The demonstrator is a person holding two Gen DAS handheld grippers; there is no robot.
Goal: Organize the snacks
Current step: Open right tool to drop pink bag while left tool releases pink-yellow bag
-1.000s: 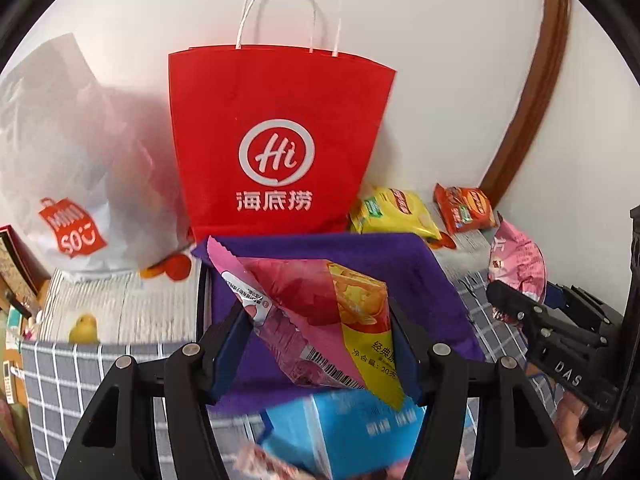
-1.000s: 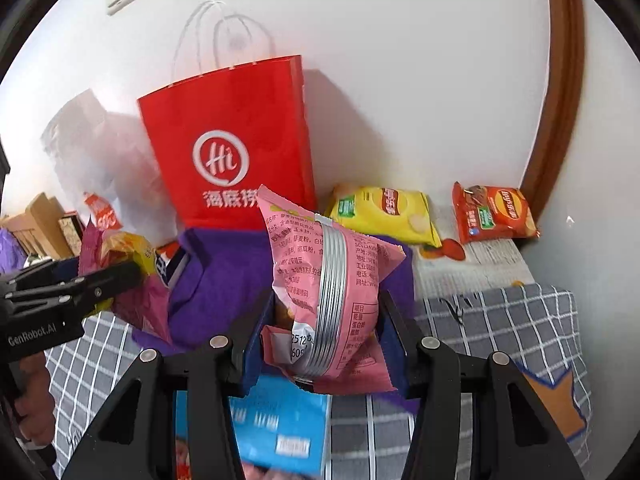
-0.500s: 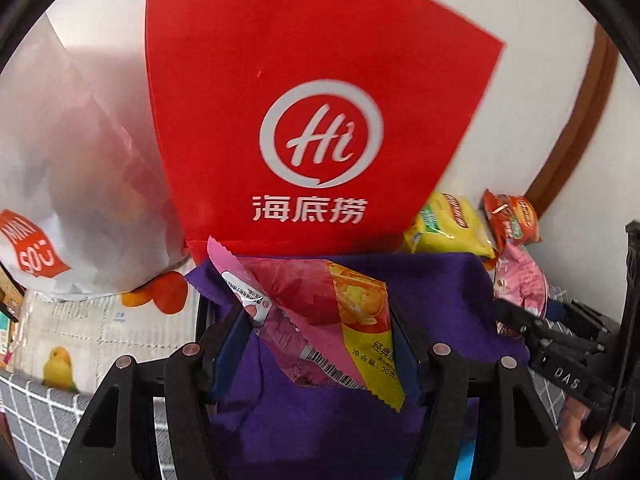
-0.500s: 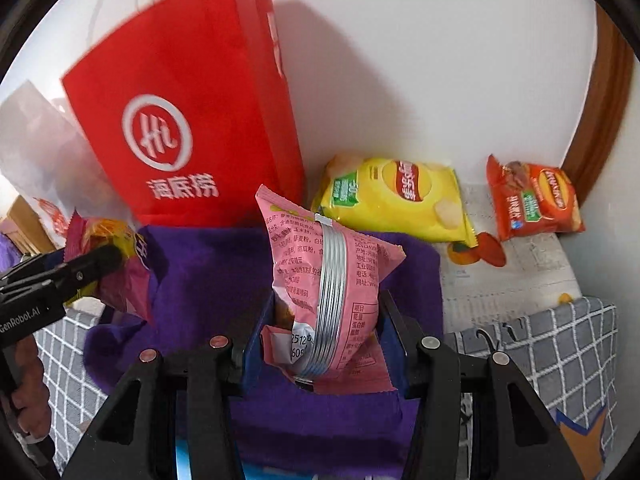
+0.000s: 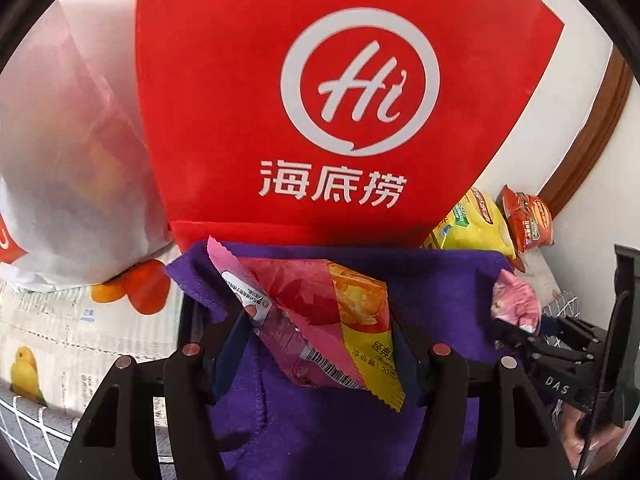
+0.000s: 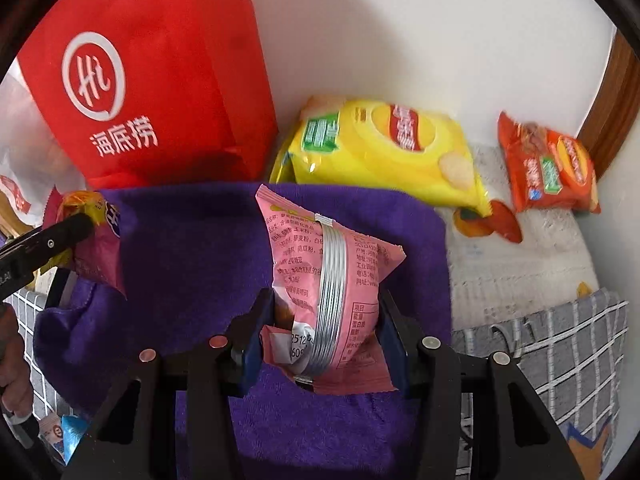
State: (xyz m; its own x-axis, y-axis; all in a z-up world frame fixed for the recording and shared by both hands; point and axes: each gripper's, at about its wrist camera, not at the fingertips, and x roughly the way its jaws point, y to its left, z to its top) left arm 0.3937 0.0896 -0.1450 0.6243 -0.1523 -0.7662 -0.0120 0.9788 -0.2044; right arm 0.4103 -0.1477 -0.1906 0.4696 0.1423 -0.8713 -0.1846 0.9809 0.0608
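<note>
While you held both tools over the purple fleece cloth [image 5: 440,292], your left claw [image 5: 320,344] was clenched on a pink-and-yellow crinkled snack packet [image 5: 320,320], its pads pressing the packet's two sides. That packet stood tilted between the fingers, its serrated pink end pointing up and to the left, its yellow corner hanging down below the right pad.

Your right claw [image 6: 324,340] was clamped on a pale pink foil snack pouch [image 6: 332,280] with a silver seam down its back. The pouch stood nearly upright in the grip, most of it rising above the pads and its lower flap sticking out beneath them.

Both packets hung above the cloth, apart from each other, with your left claw's packet near the cloth's left edge in the right wrist view.

Behind the cloth stood a red paper carrier bag [image 5: 320,100] with a white round logo, against the white wall. Beside it, to the right, lay a yellow chip bag [image 6: 384,152], touching the cloth's far edge, and further right an orange-red chip bag [image 6: 548,168]. A translucent white plastic bag [image 5: 72,160] slumped to the left.
</note>
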